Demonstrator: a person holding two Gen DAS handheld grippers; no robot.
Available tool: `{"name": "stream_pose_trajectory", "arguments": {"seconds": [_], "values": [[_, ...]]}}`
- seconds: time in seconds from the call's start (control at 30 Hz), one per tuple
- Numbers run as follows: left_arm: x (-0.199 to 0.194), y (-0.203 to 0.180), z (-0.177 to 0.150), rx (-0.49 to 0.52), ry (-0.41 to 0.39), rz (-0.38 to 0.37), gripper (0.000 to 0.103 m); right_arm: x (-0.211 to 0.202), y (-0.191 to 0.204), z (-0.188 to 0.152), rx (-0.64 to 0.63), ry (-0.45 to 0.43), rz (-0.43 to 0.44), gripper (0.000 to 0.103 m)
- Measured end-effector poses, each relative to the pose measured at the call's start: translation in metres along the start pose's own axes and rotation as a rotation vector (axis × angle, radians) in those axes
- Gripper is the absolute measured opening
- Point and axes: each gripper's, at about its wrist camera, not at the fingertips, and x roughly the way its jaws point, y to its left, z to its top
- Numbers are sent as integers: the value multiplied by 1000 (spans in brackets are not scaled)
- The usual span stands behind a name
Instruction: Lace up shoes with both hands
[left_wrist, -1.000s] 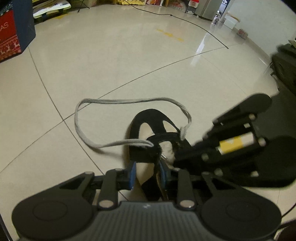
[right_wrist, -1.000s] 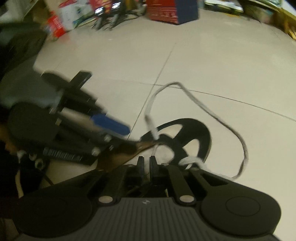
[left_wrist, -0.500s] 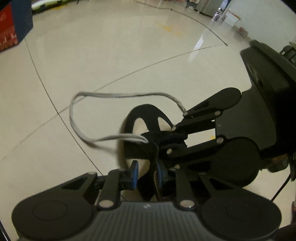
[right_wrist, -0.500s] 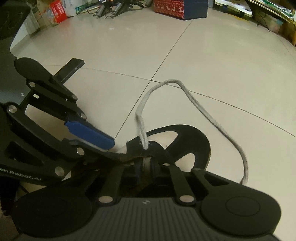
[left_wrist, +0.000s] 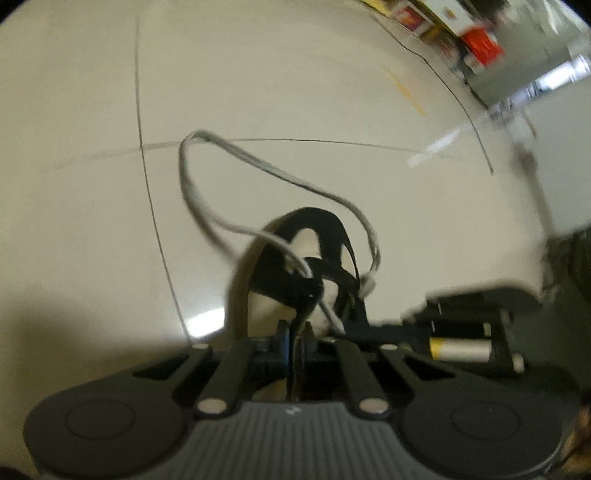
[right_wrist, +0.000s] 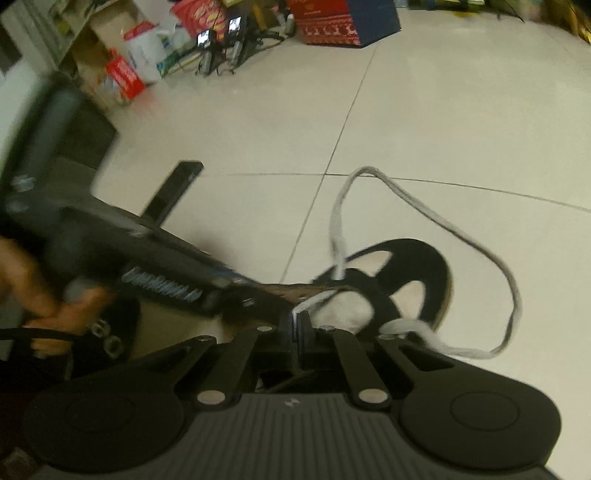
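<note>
A black shoe (left_wrist: 314, 229) with a pale inside lies on the tiled floor, also seen in the right wrist view (right_wrist: 424, 254). A white lace (left_wrist: 192, 192) loops out from its eyelets over the floor (right_wrist: 513, 288). My left gripper (left_wrist: 294, 341) is closing its jaws, and the blue pads pinch the shoe's black eyelet flap. It reaches in from the left in the right wrist view (right_wrist: 251, 291), held by a hand (right_wrist: 37, 288). My right gripper (right_wrist: 295, 328) is shut on the lace tip beside that flap, and shows low right in the left wrist view (left_wrist: 354, 326).
Pale tiles with dark joints spread all around the shoe. A red and blue box (right_wrist: 343, 18) and cardboard clutter (right_wrist: 125, 74) stand far back. A thin black cable (left_wrist: 461, 99) runs over the floor at the back right.
The left gripper has rolled and its jaws have gone from open around the shoe flap to pinching it. The right gripper has drawn back a little with the lace tip, and the loop has swung.
</note>
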Motion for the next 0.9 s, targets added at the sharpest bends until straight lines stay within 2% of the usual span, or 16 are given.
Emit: {"name": "stream_pose_trajectory", "arguments": {"seconds": [0.23,0.43,0.53,0.63,0.7,0.8,0.9], "values": [[8,5,14,-89,-22,-21,6,-17,10,-3,71,-24,92,4],[10,7,19,-113,-19,-23,6,-24,47,-10,33,2,212,4],[9,7,18,-114,-18,-22,6,-25,73,-19,-10,35,259,4],[9,9,19,-114,-11,-23,7,-19,94,-34,-35,94,345,4],[8,10,20,-108,-8,-23,7,-12,111,-44,-99,135,344,4],[11,7,23,-103,-3,-23,7,-3,118,-55,-92,194,373,4],[14,6,26,-100,5,-23,7,4,122,-65,-102,229,365,4]]}}
